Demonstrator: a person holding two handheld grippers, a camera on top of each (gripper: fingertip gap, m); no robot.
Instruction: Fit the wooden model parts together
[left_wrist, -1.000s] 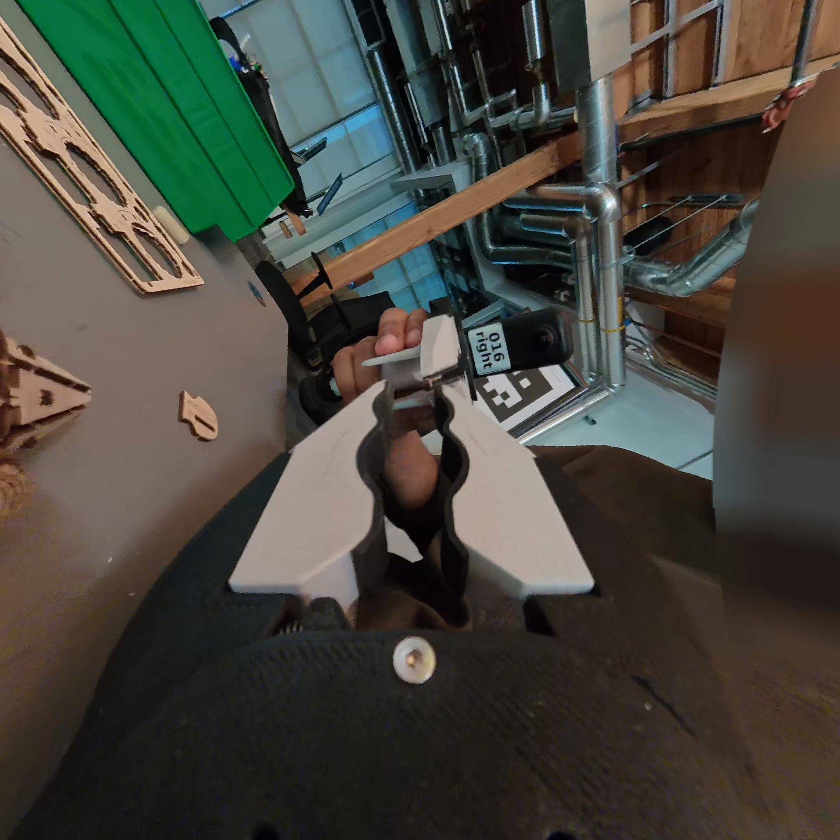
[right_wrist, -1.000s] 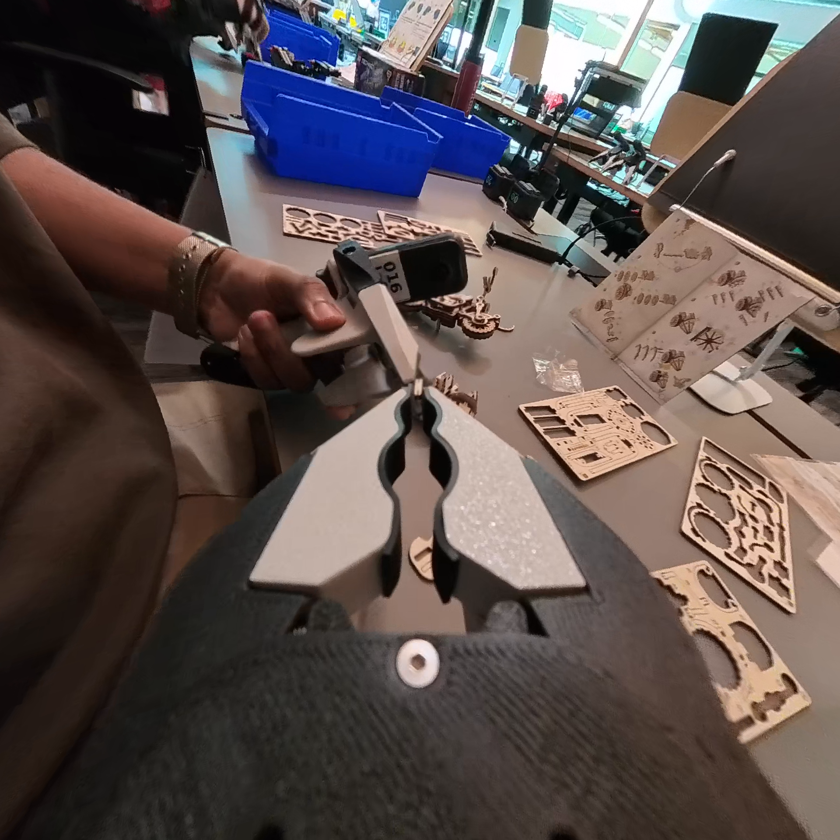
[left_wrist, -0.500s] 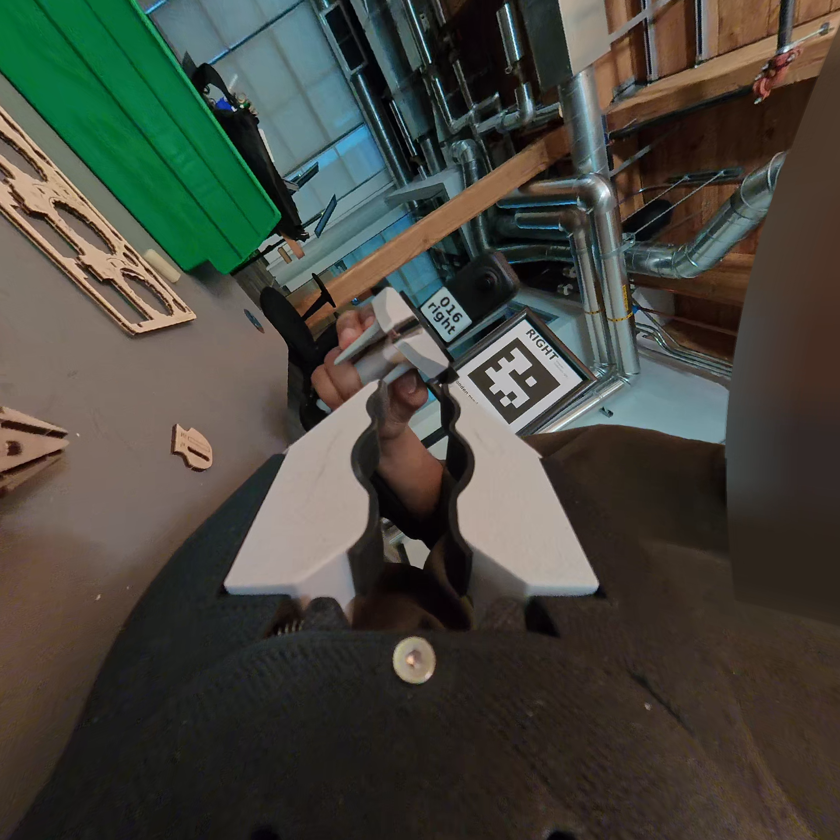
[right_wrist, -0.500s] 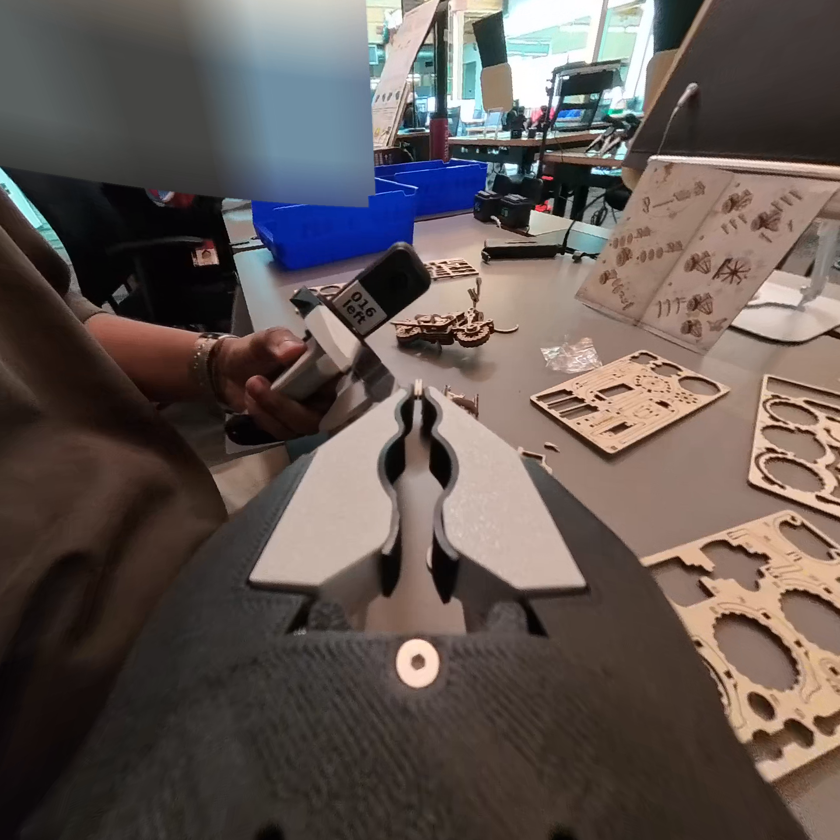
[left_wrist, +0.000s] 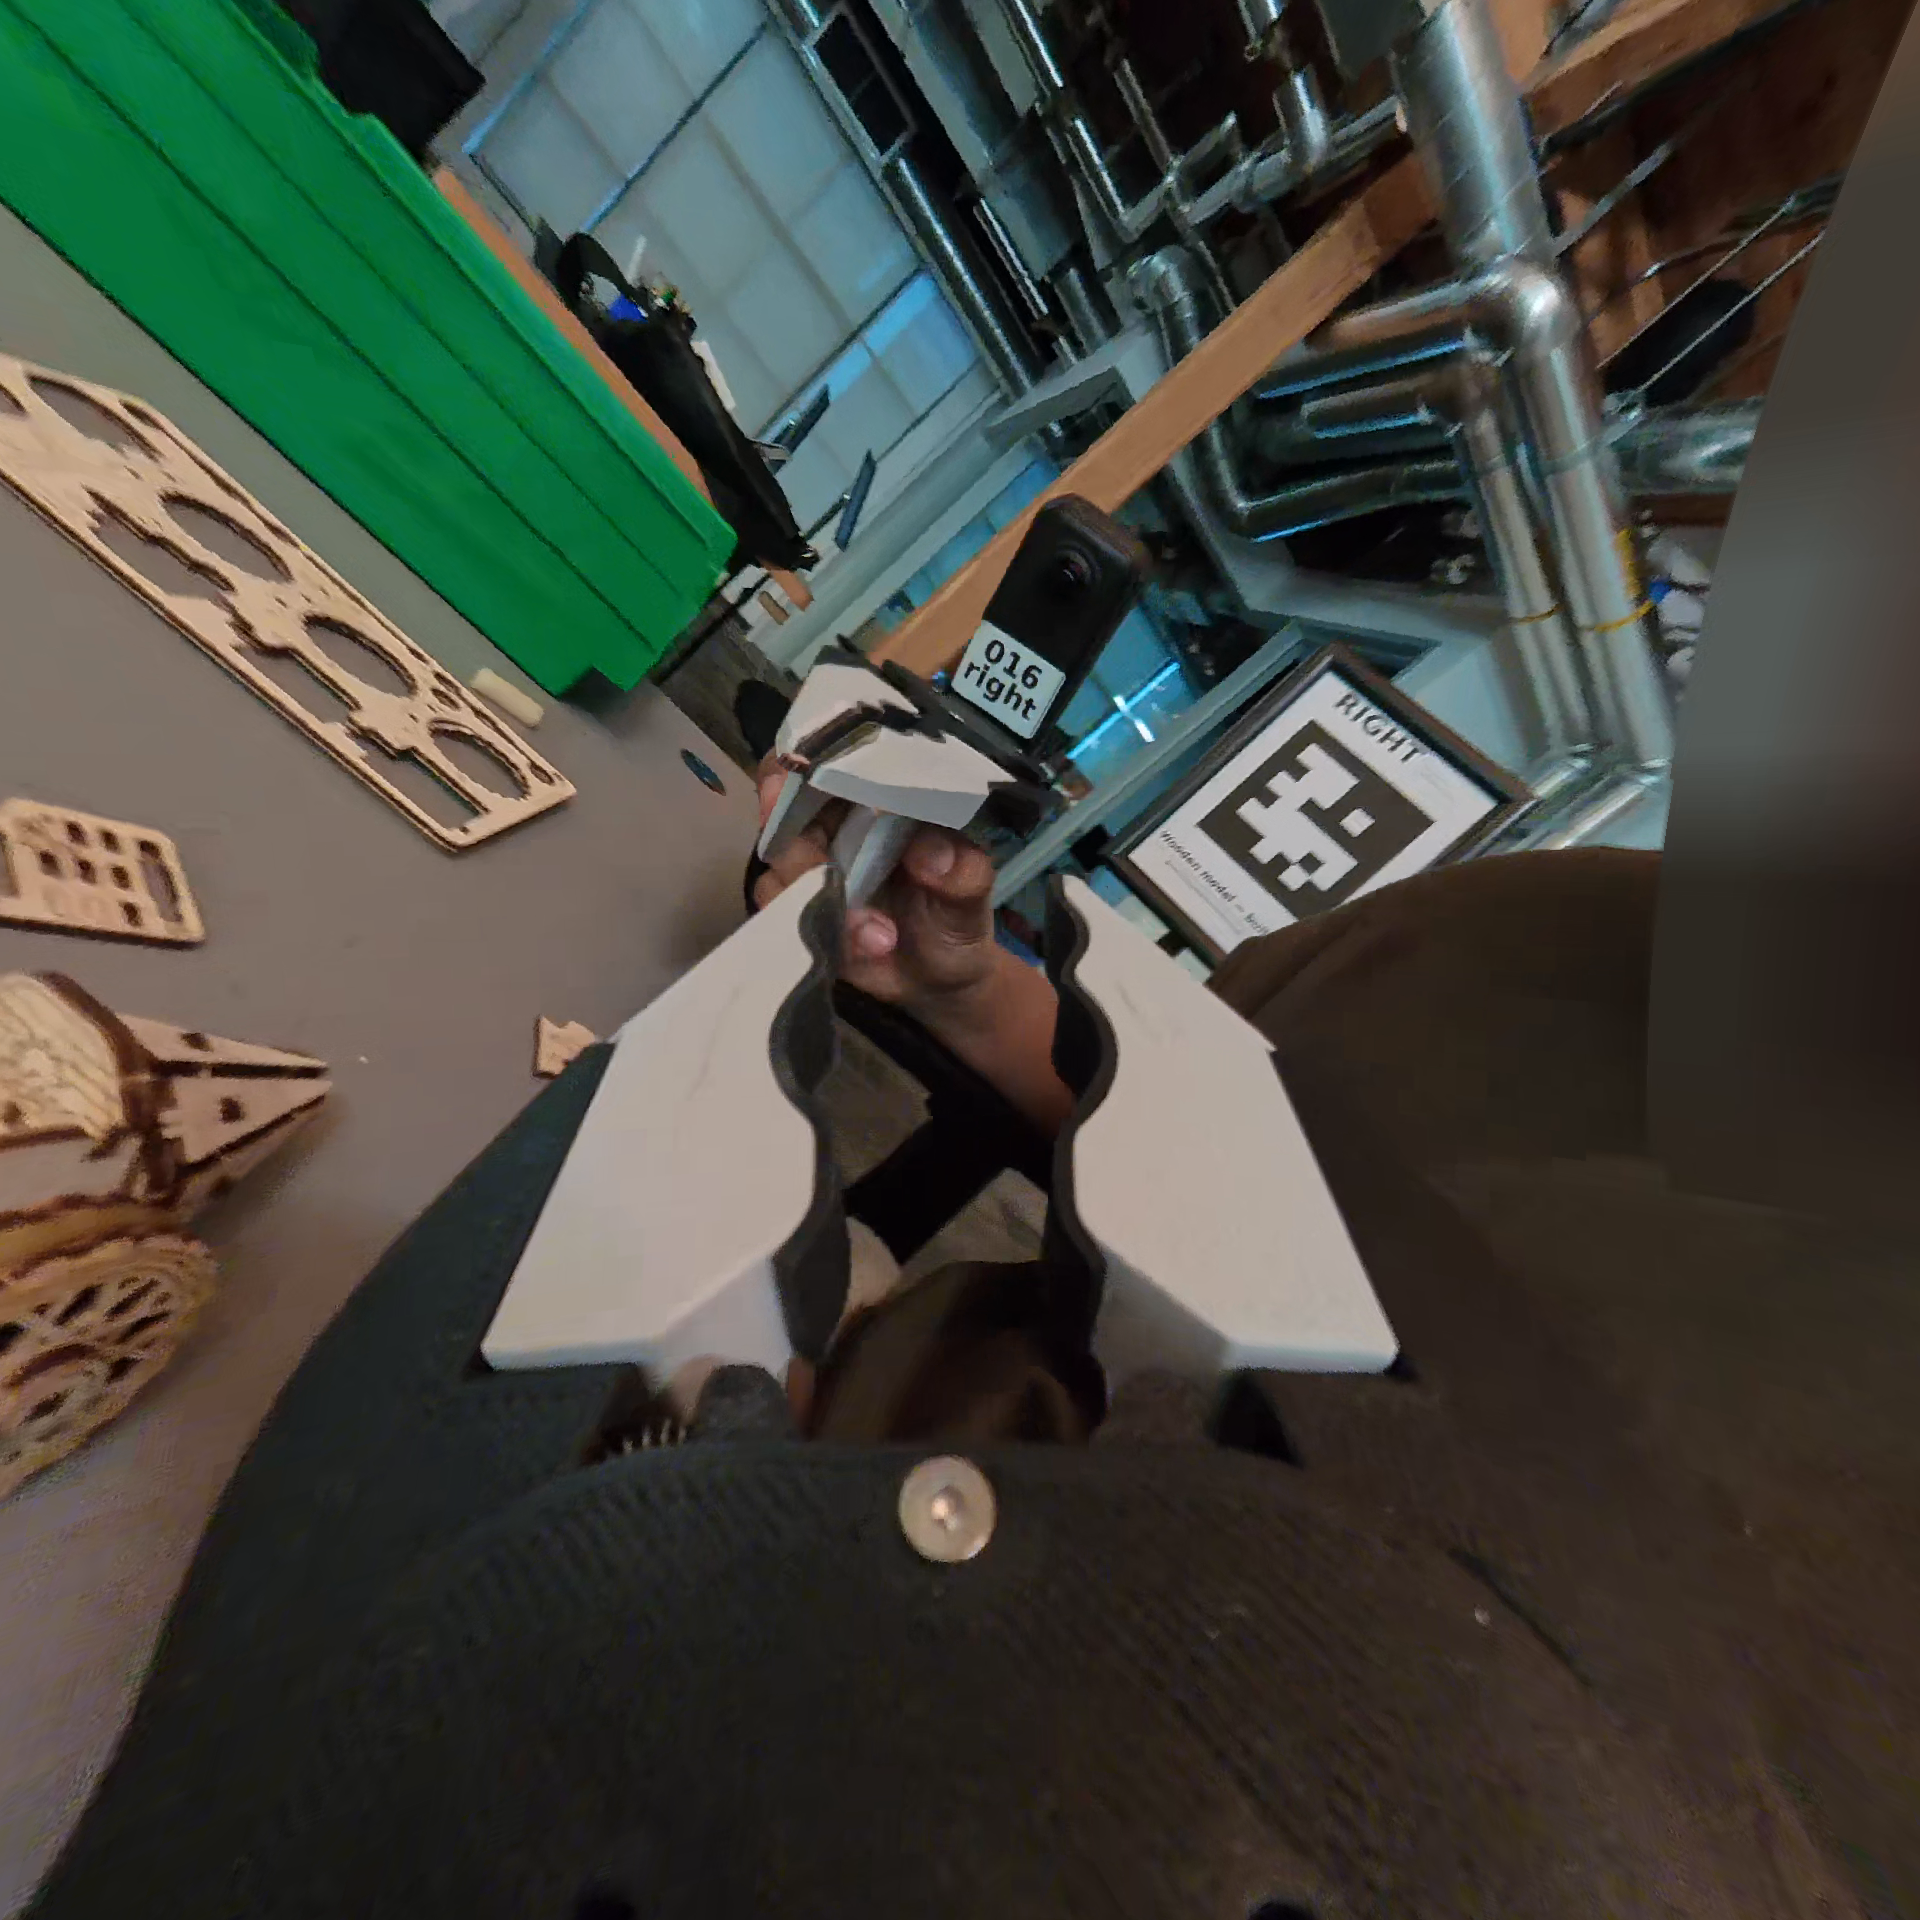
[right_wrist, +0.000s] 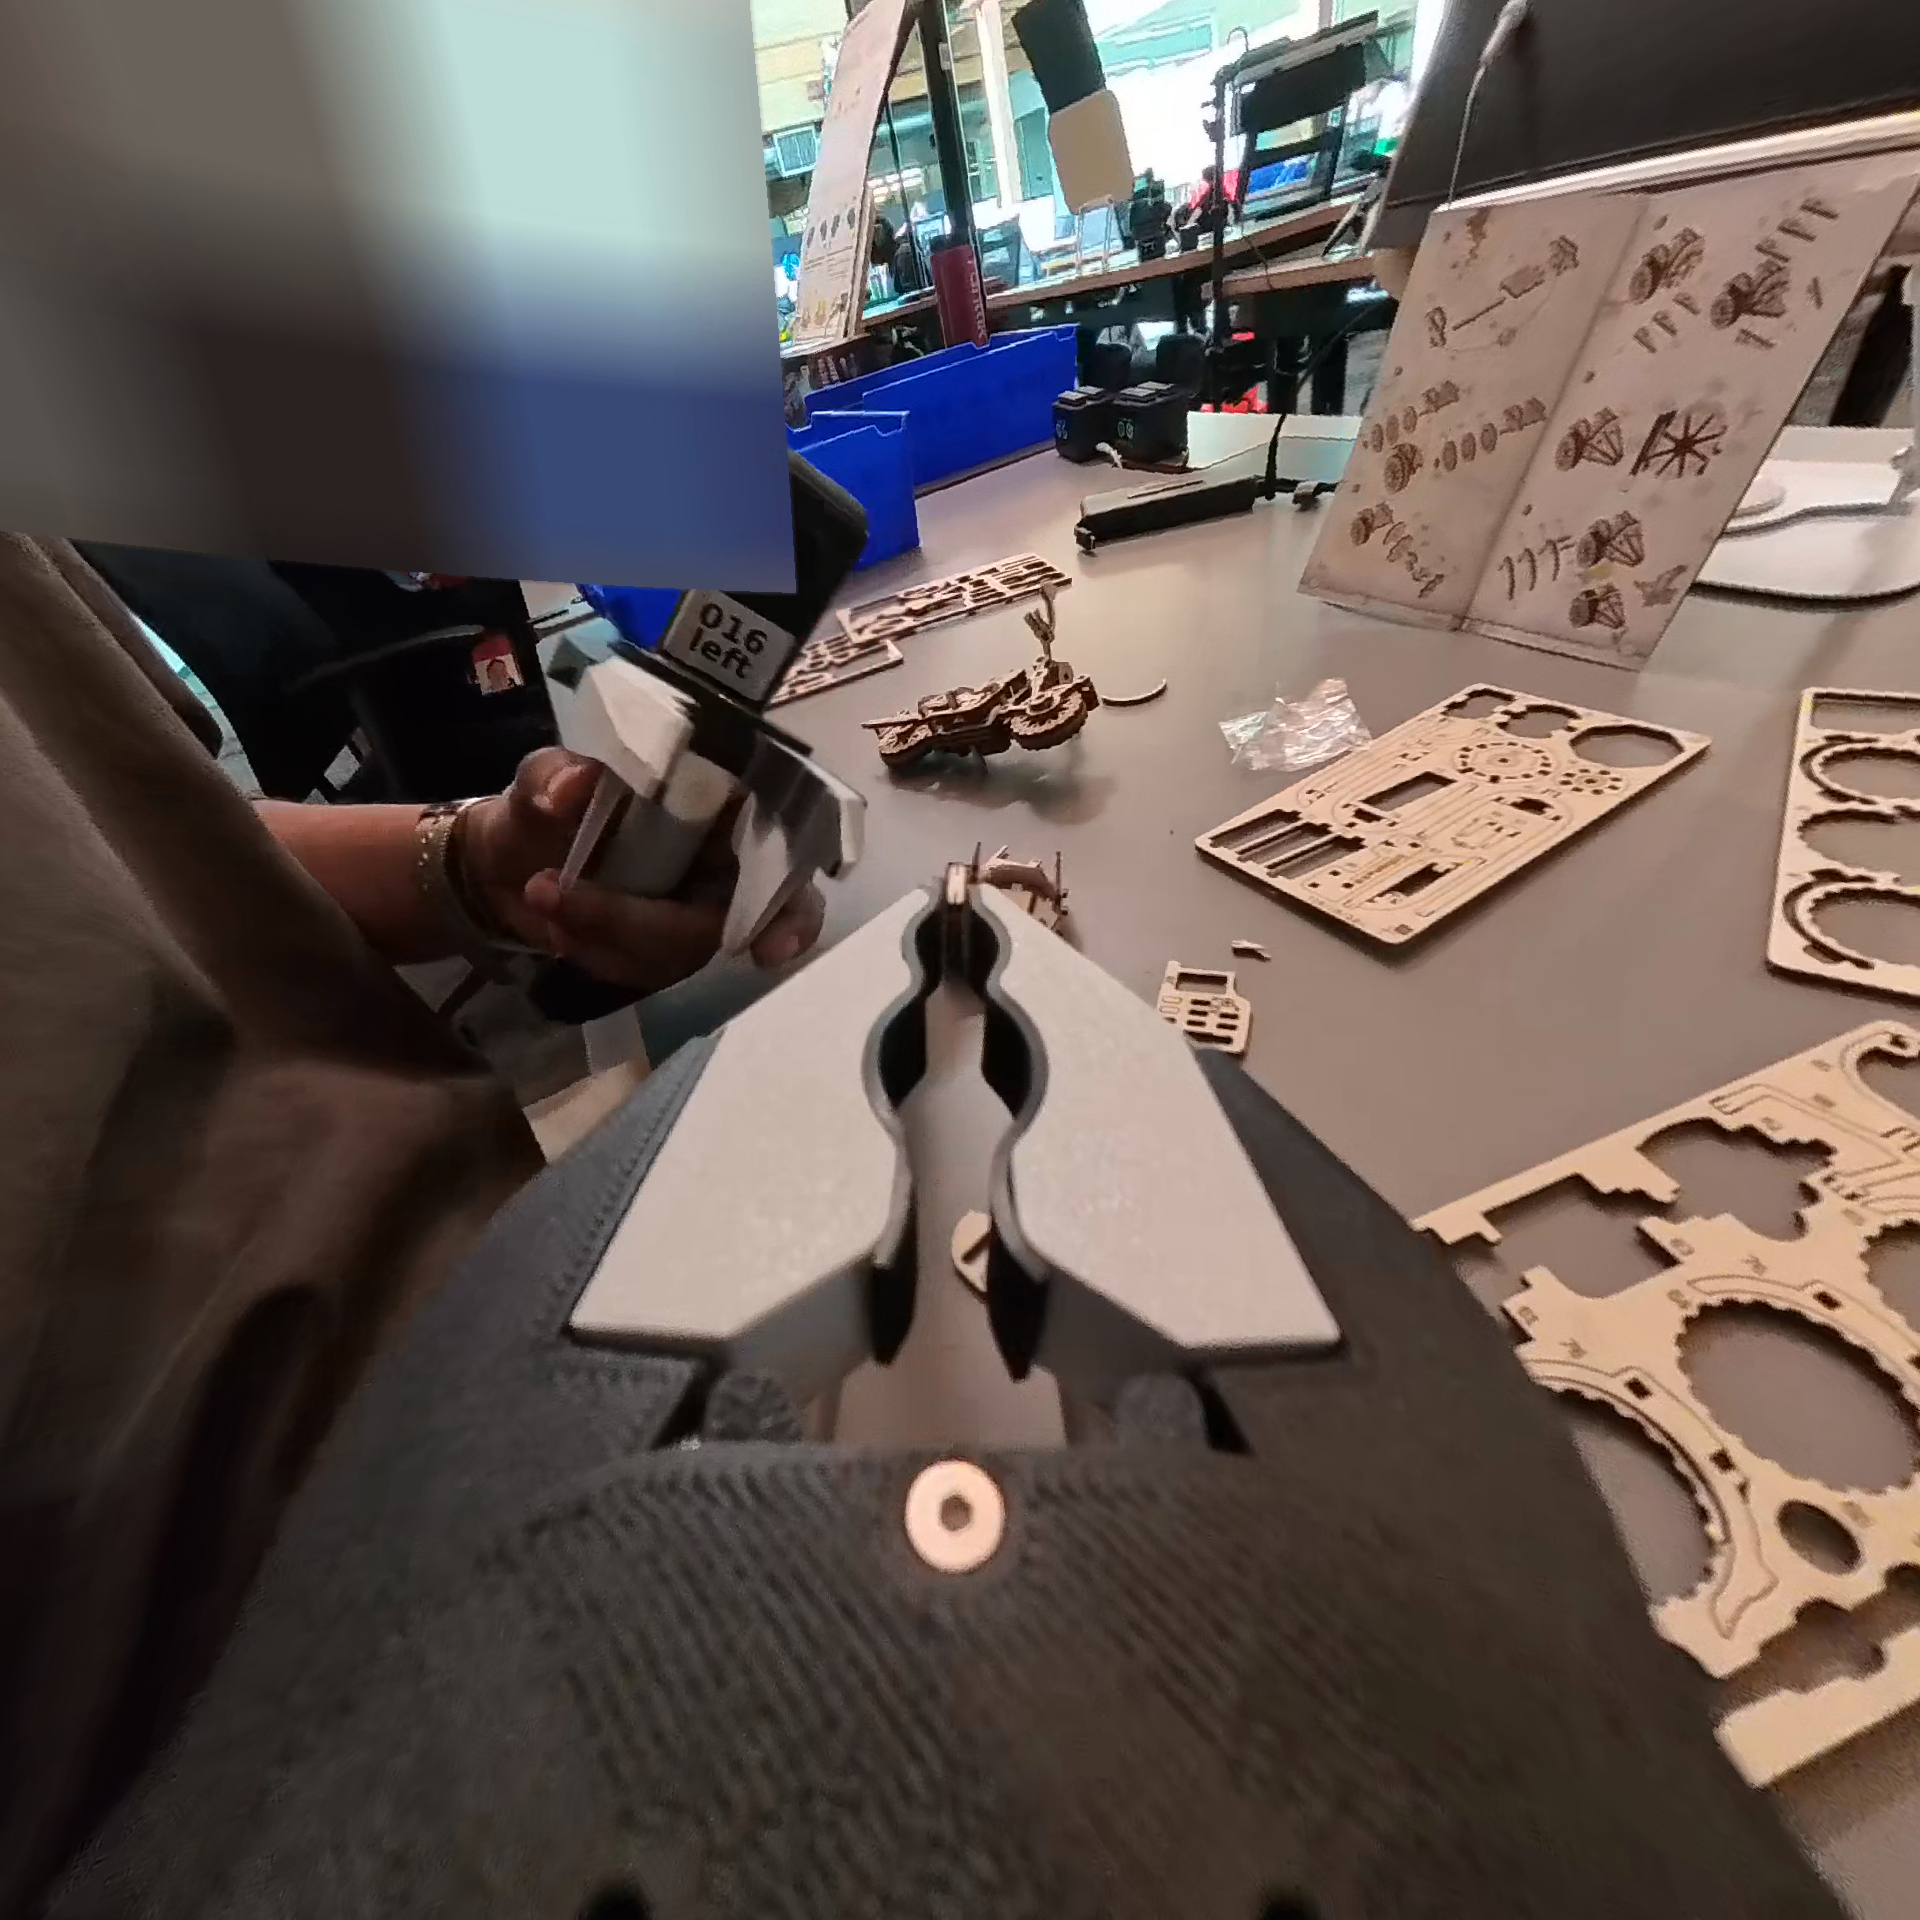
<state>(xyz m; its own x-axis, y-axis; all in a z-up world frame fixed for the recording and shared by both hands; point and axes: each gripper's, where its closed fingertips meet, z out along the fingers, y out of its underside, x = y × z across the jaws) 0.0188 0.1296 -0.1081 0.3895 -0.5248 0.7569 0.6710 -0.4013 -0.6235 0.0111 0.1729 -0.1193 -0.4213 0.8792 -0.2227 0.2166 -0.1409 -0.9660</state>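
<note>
Even indoor lighting, wide-angle distortion, local motion blur.
Daylight is admitted through the windows (left_wrist: 727, 239); soft shadows are cast on the table (right_wrist: 1351, 582). Straight lines are bowed near the edges. The left gripper (right_wrist: 717, 800) is smeared by motion.

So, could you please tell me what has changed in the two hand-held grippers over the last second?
The left hand-held gripper has opened: its fingers, nearly together a second ago, now stand well apart with nothing between them. The two grippers, tip to tip before, have drawn apart. The right hand-held gripper has stayed shut on a thin wooden piece. The parts sheets on the table have not moved.
</note>
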